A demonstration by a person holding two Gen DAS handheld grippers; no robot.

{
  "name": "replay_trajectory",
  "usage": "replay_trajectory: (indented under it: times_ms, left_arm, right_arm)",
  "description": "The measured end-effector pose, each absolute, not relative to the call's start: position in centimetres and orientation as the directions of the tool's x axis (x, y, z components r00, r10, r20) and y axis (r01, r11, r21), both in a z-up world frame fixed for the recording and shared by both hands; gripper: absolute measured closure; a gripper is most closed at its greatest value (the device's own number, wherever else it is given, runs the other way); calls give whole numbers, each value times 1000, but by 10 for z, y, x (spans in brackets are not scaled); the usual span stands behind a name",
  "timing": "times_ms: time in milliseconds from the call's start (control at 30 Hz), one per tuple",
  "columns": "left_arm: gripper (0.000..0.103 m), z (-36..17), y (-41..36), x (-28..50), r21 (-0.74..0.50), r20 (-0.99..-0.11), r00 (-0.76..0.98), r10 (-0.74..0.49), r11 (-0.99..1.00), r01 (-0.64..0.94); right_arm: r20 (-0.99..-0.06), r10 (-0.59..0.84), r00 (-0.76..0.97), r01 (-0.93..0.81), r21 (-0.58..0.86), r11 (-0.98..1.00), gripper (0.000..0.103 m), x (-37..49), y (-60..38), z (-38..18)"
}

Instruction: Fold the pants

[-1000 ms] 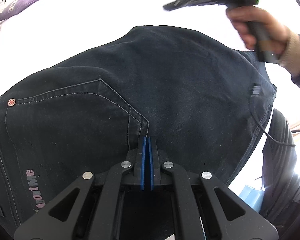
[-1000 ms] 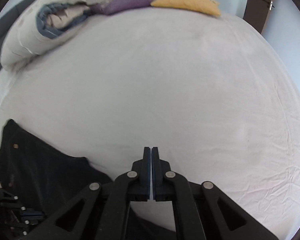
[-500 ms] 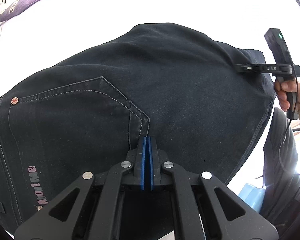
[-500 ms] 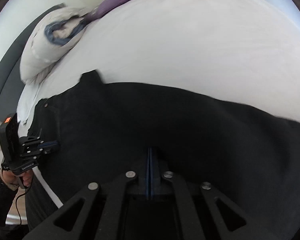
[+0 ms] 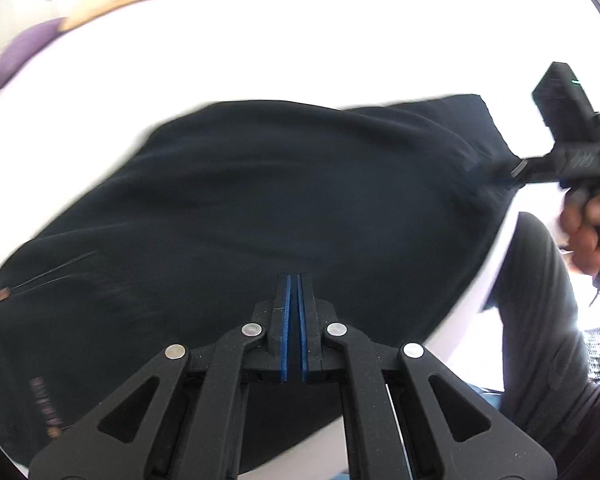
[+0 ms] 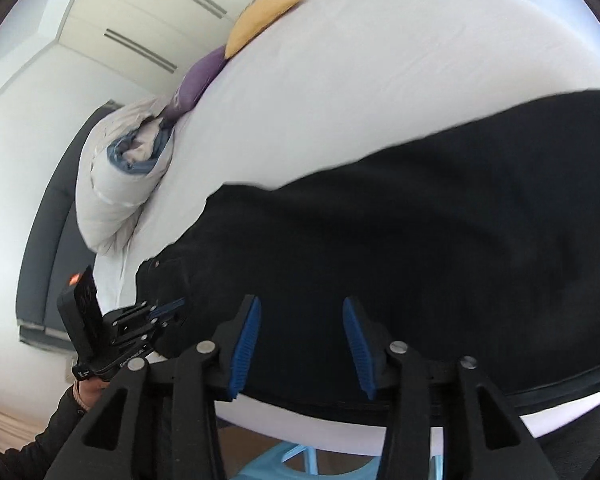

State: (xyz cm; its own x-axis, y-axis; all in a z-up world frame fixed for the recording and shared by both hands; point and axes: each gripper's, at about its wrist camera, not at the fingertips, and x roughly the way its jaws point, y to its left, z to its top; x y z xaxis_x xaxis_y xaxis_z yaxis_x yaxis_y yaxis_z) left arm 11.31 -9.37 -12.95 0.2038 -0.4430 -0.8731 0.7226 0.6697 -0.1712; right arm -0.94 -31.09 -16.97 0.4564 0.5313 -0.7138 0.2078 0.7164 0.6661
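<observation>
Dark pants [image 5: 280,200] lie spread on the white bed, a back pocket with a copper rivet [image 5: 2,294] at the left. My left gripper [image 5: 294,278] hovers over them, shut, and I see no fabric between its pads. From the right wrist it shows by the waist edge [image 6: 168,308]. My right gripper [image 6: 300,300] is opening over the pants [image 6: 420,240]. Its blue pads [image 6: 246,340] stand apart and press on nothing. In the left wrist view the right gripper's tip [image 5: 516,170] sits at the pants' right edge, where creases run toward it.
The white bed [image 6: 380,80] stretches beyond the pants. A rolled duvet [image 6: 116,200], a purple pillow [image 6: 198,80] and a yellow pillow [image 6: 264,16] lie along its far side. A light-blue stool [image 6: 296,460] stands below the near edge. The person's leg [image 5: 540,320] is at the right.
The right gripper swung down from above the bare sheet to the pants' right edge, and its jaws went from shut to apart. The left gripper lifted and shifted, so the pocket slid leftward in its view.
</observation>
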Motion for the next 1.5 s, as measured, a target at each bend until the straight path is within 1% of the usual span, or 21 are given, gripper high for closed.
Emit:
replay_trajectory:
  times_ms: [33,67,100,133,267,367,400,500,567,633,667,800,867,933,1067,1200,1267,1400,1433,1467,1500]
  left_arm:
    - [100,-135,-105,106,-165,-884,174,-434,639,751]
    - [100,-144,-115,97,-141,-904,150,-401,610,780]
    - [100,-153,-121,89,-111,-923,138,-359,592,798]
    - [100,-158,-122,81,-86,-931,140,-336,575,814]
    - [101,-158,-103,70,-159,-925,80,-373,568,807]
    - [101,-158,-94,70,-179,-928,59,-369,579,795]
    - [101,-155,-96,69,-166,-930,65,-361,573,803]
    - [100,-148,-88,63,-139,-936,74,-343,556,819]
    - [100,-139,-88,62,-147,-932,67,-357,540,829]
    - [100,-130,-90,68,-138,-922,95,-376,546,826]
    - [100,-126,-90,71,-136,-917,109,-385,556,820]
    - [100,-132,-98,91,-172,-902,134,-410,626,761]
    - [100,-144,-97,90,-163,-917,120,-380,632,758]
    - [100,-147,-90,82,-157,-917,113,-382,607,779]
    - [100,-146,-77,80,-193,-919,72,-387,604,773]
    - [101,-149,-73,75,-173,-923,91,-374,614,771]
    - [101,-153,-87,67,-153,-928,104,-358,619,771]
    - [101,-165,-105,54,-140,-935,103,-340,621,772]
    - [101,-169,-117,52,-140,-936,102,-337,623,770]
    - [101,-170,-117,51,-151,-928,95,-360,598,787]
    - [101,-171,-117,50,-152,-929,92,-358,598,787]
  right_arm:
    - [-754,520,401,237,633,736,59,-8,-307,-184]
    - [-776,499,386,248,608,754,82,-11,-303,-191]
    - [-788,474,393,258,589,766,96,-19,-310,-193]
    - [-795,474,379,283,587,759,103,-28,-319,-197]
    - [-836,442,324,298,534,791,103,-64,-341,-196]
    - [-935,293,200,288,342,894,101,-70,-335,-187]
    - [-936,286,206,293,338,895,97,-72,-336,-180]
    - [-860,362,359,228,457,860,95,-73,-337,-143]
    - [-830,369,418,157,466,871,72,-58,-324,-122]
    - [-809,388,442,110,479,871,56,-32,-306,-117]
    - [-806,395,440,95,480,872,54,-21,-299,-123]
    - [-911,321,260,105,357,928,53,6,-263,-180]
    - [-906,270,326,33,296,955,53,-14,-252,-179]
    - [-915,260,310,8,277,961,53,-34,-251,-180]
    - [-901,332,281,105,372,922,59,-48,-275,-166]
    - [-710,478,516,47,581,812,59,-30,-299,-109]
    - [-635,569,523,30,680,732,56,3,-299,-113]
    - [-633,653,416,80,741,667,54,69,-279,-162]
    - [-657,643,393,105,727,678,56,79,-276,-178]
    - [-718,582,382,146,669,729,65,86,-283,-191]
    - [-723,567,394,161,662,732,75,88,-288,-200]
